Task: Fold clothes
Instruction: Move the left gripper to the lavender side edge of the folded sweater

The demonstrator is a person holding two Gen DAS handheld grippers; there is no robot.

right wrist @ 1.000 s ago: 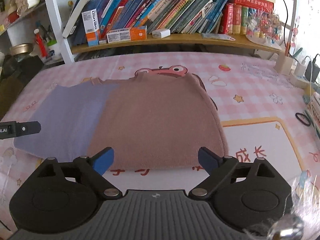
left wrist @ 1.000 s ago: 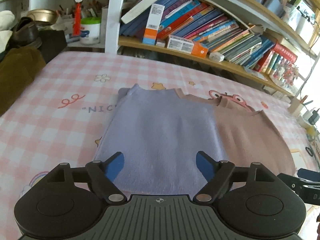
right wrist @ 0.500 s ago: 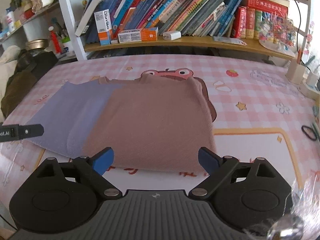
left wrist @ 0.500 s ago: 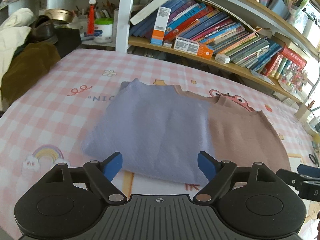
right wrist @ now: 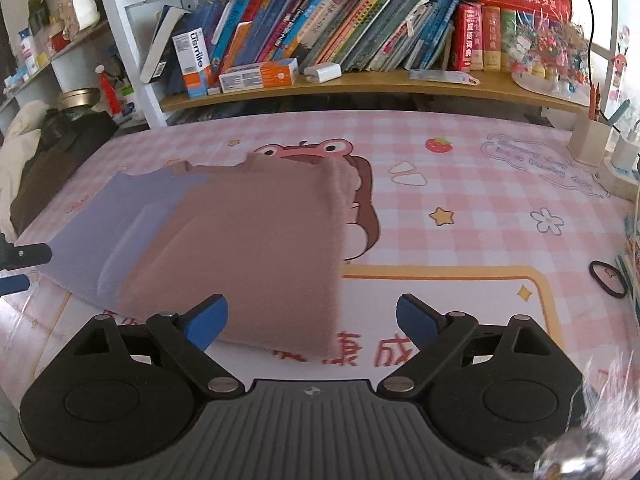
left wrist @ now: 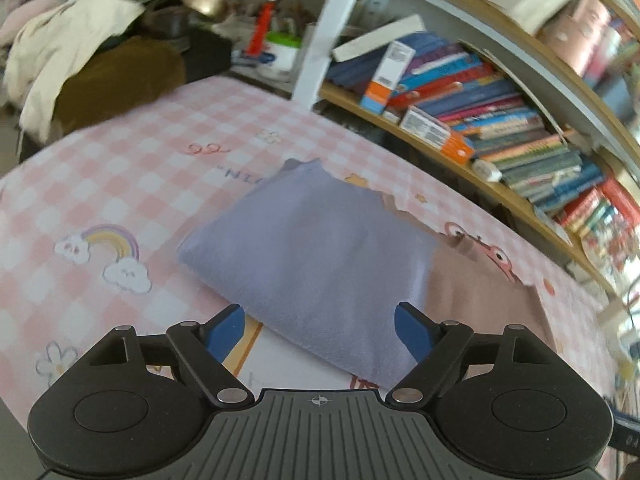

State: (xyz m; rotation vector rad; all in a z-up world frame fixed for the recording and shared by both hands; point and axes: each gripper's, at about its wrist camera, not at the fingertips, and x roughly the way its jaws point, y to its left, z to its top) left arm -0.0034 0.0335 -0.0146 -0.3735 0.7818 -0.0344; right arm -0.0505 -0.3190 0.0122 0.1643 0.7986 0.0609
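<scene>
Both views have backed away from the folded garment (right wrist: 248, 240), which now sits farther ahead on the pink checked mat (right wrist: 460, 200).
Left gripper (left wrist: 318, 326) and right gripper (right wrist: 312, 316) gape empty; a one-layer pinch could undo the fold.

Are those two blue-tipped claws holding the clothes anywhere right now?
No. The left gripper and right gripper are both open and empty above the folded purple-and-brown garment.

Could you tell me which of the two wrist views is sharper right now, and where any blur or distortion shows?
Right wrist view: sharper, book spines legible, fisheye bowing the shelf. Left wrist view: motion-smeared, books blurred, horizon tilted; garment soft.
</scene>
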